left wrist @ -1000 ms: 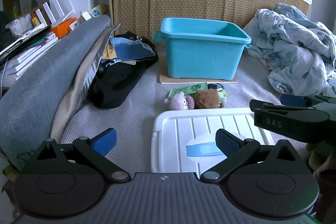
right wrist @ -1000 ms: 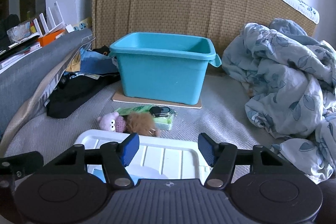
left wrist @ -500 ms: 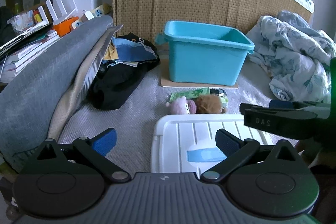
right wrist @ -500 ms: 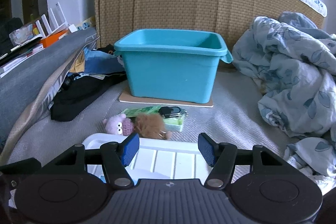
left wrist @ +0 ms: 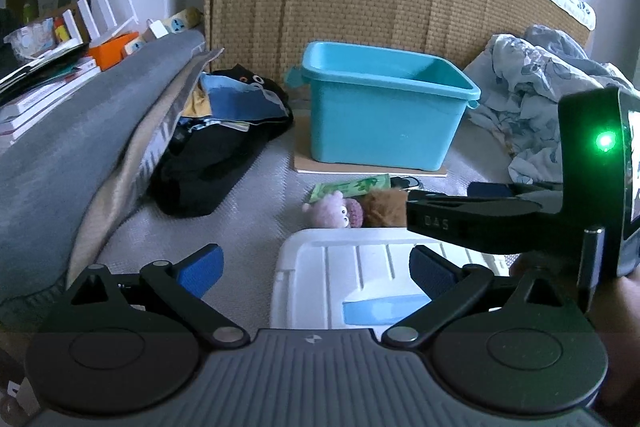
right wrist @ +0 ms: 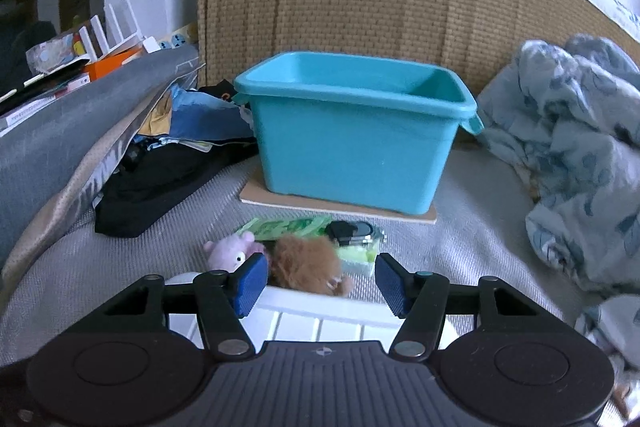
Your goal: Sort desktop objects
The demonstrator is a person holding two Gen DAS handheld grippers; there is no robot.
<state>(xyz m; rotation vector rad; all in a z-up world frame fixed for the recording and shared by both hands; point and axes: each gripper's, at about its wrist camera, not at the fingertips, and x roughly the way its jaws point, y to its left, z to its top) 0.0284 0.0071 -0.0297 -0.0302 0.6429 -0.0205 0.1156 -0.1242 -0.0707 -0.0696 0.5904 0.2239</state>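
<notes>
A teal bin (left wrist: 384, 123) (right wrist: 352, 143) stands on a cardboard sheet at the back. In front of it lie a pink plush (left wrist: 332, 215) (right wrist: 230, 253), a brown furry toy (left wrist: 384, 211) (right wrist: 306, 263), a green packet (left wrist: 352, 187) (right wrist: 288, 227) and a black key fob (right wrist: 350, 229). A white lid (left wrist: 360, 279) (right wrist: 332, 319) lies nearest. My left gripper (left wrist: 316, 267) is open and empty over the lid's left edge. My right gripper (right wrist: 316, 279) is open and empty, just short of the brown toy; it also shows in the left wrist view (left wrist: 480, 215).
A grey cushion (left wrist: 72, 147) and a pile of dark clothes (left wrist: 216, 147) lie on the left. A rumpled blue blanket (right wrist: 572, 147) lies on the right. A woven headboard (right wrist: 360, 3) rises behind the bin.
My right gripper has moved forward over the white lid toward the brown toy and the bin. The left gripper has drifted back slightly. Both stay open.
</notes>
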